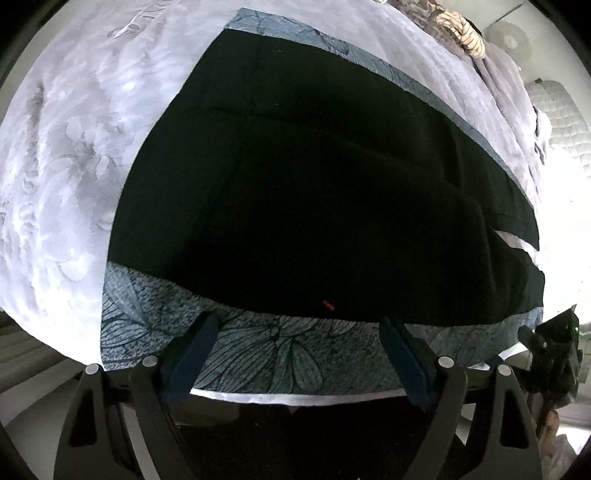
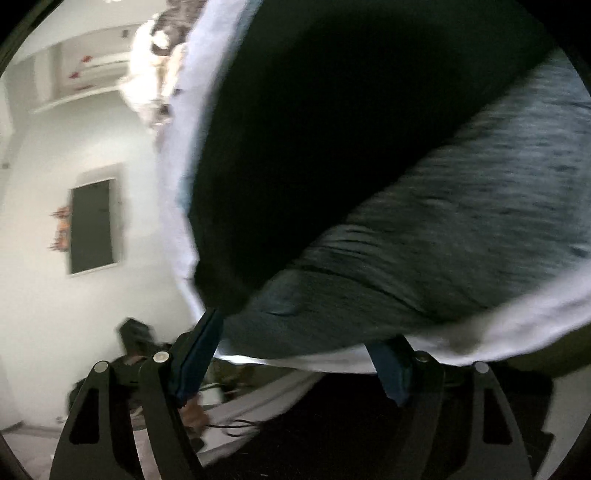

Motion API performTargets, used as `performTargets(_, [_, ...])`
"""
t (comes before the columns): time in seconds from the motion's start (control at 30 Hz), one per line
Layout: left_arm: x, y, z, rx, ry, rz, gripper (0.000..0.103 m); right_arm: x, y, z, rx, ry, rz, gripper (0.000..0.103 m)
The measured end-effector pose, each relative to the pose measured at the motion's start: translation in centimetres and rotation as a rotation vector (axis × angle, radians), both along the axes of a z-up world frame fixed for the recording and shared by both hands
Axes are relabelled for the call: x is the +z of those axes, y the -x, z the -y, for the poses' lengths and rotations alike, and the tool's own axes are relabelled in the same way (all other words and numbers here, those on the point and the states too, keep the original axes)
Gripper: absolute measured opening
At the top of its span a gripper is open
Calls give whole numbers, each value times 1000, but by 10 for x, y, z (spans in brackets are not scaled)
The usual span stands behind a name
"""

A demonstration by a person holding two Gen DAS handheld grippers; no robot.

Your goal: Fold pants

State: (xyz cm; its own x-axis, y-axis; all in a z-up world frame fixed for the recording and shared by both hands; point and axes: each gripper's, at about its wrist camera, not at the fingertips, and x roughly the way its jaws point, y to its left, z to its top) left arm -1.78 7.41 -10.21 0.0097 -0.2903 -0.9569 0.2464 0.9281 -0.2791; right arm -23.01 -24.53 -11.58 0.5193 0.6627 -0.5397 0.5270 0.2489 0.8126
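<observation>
Black pants (image 1: pixel 314 184) lie spread flat on a bed, across a grey-blue leaf-patterned band (image 1: pixel 277 354) of the cover. My left gripper (image 1: pixel 299 323) points steeply down at the pants' near edge. It is open, and its fingertips (image 1: pixel 207 325) stand apart over the patterned band with nothing pinched. In the blurred right wrist view the pants (image 2: pixel 314 129) fill the upper middle, next to the patterned band (image 2: pixel 461 229). My right gripper (image 2: pixel 299 332) is open at the bed's edge below the pants' end. Its right finger is partly hidden behind the white cover edge.
A pale floral duvet (image 1: pixel 66 166) surrounds the pants, and bedding is heaped at the far corner (image 1: pixel 461 33). A dark device with a green light (image 1: pixel 554 347) is at the bed's right edge. The right wrist view has a white wall with a dark panel (image 2: pixel 92 225) and cables on the floor (image 2: pixel 229 424).
</observation>
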Motion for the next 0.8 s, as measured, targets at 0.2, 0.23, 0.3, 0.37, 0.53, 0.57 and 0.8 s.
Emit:
performTargets(0.2, [4,5,-33,45,44,-30,90,-19,-37,-44,74,-98,11,81])
performTargets(0.23, [6,7,-39,51,57,-34,90,-14,-46,-51,84,-110,27,81])
performTargets(0.3, [11,12,-48,56,90,-37,90,1,-57,-54,70,-134,95,81])
performTargets(0.37, [13,17,-54,53,125,-49,90,16,-64,-48,35,-162,148,81])
performTargets(0.53, [5,28,-55,91,250,-112,90,48,-83,-38,31,-165,210,82])
performTargets(0.57, [1,26,-56,125,274,-126,90,50,-83,-38,43,-157,207,82])
performTargets(0.8, [-17,-2,-54,321,316,-135,83,38,-76,-41,73,-136,132,82])
